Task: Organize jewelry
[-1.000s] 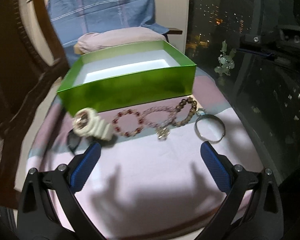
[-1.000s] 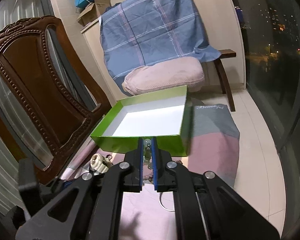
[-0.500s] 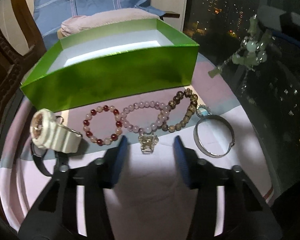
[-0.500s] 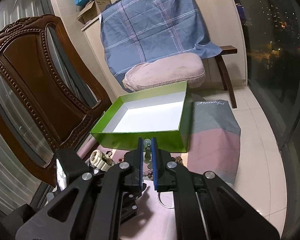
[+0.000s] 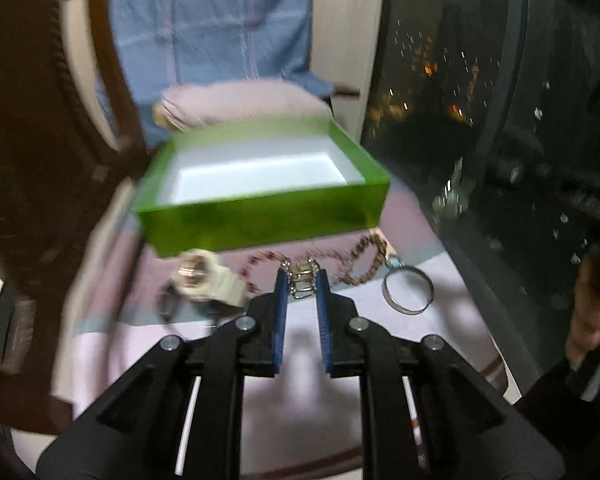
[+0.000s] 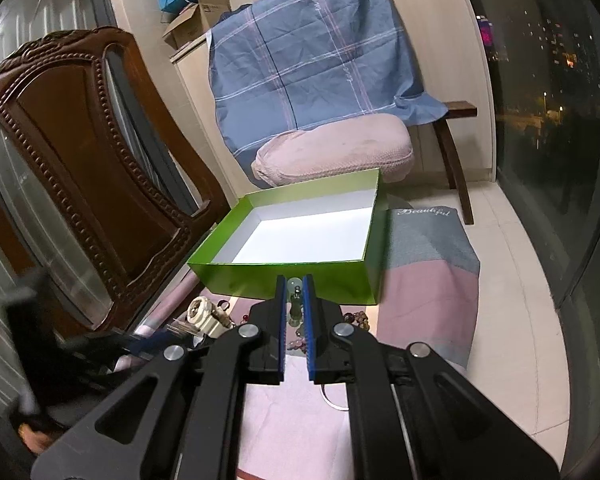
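Note:
A green box [image 5: 260,216] with a white inside stands open on the pink striped cloth [image 5: 340,400]. In front of it lie a white watch [image 5: 204,280], a red bead bracelet [image 5: 256,268], a brown bead bracelet [image 5: 364,260] and a silver bangle [image 5: 408,292]. My left gripper [image 5: 301,280] is closing, its blue pads pinching the metal charm [image 5: 302,276] of the pink bead bracelet. My right gripper [image 6: 295,284] is shut on a pale green jade pendant [image 6: 295,300], held above the box's [image 6: 284,280] near wall; the watch [image 6: 204,312] lies below it on the left.
A carved wooden chair [image 6: 80,160] stands at the left. Behind the box are a pink cushion [image 6: 332,152] and a blue plaid cloth [image 6: 312,60] over a bench. Dark window glass [image 5: 500,120] runs along the right. A person's hand [image 5: 588,320] shows at the right edge.
My left gripper went from wide open to nearly shut around the pink bracelet's charm, moved in over the jewelry row, then rose. The right gripper kept still with its pendant.

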Demonstrator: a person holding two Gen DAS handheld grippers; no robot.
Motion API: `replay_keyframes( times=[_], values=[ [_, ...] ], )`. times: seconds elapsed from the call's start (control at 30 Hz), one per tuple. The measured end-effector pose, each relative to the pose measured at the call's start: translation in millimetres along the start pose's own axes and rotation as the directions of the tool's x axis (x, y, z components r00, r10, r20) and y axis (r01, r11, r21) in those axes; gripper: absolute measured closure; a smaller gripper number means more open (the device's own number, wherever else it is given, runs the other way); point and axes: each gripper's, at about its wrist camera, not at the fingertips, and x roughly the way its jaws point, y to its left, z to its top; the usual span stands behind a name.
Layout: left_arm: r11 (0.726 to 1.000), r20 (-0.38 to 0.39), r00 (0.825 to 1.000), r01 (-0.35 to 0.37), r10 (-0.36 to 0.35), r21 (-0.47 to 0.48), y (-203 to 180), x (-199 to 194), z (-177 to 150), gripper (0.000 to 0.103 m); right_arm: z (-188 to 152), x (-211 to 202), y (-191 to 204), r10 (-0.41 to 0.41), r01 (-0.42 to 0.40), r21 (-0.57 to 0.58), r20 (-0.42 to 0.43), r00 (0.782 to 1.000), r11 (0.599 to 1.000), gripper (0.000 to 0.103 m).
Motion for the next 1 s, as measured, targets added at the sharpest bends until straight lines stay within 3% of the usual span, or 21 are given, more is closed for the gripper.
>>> replay_keyframes(
  times=[0.23,0.43,1.0],
  values=[
    [0.991,0.077,0.992,-0.088,0.096,-0.102,43.8,-39.6,4.1,0.089,-20.0,-16.9,22.9,0.007,-0.006,-0.050,0.011,1.000,0.999,0.095],
    [0.989,0.036,0.995,-0.093,0.098,-0.117,52.0,-28.5,0.0,0.089,-33.9,-21.5,38.3,-0.023,0.025,-0.092,0.026,0.999,0.995,0.095],
    [0.990,0.029,0.994,-0.099,0.102,-0.099,43.1,-23.3,-3.8,0.089,-40.3,-6.9,40.5,-0.039,0.038,-0.095,-0.013,0.999,0.995,0.095]
  ],
)
